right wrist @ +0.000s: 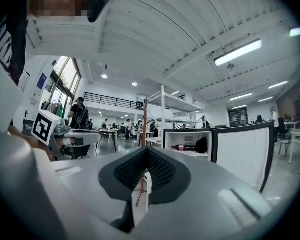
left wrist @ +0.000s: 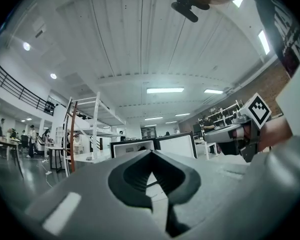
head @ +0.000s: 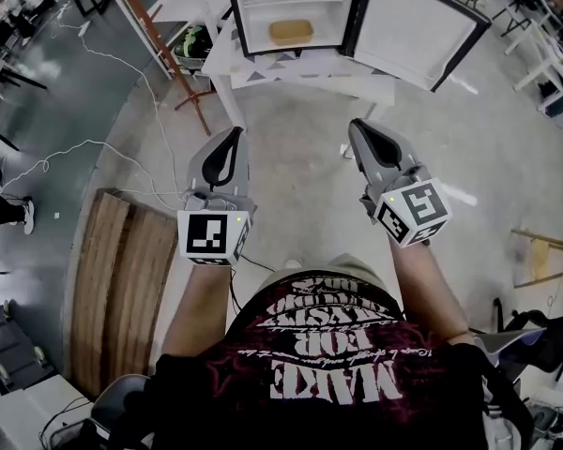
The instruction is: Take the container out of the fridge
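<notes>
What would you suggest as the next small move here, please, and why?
Probably bring the right gripper forward toward the open fridge and part its jaws. It and the left gripper are both shut, empty and well short of the fridge, while the tan container sits inside.

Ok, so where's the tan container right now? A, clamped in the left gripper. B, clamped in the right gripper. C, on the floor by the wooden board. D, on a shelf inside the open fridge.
D: the tan container sits on a shelf inside the open fridge, while the left gripper and the right gripper are both shut on nothing, short of it.
</notes>
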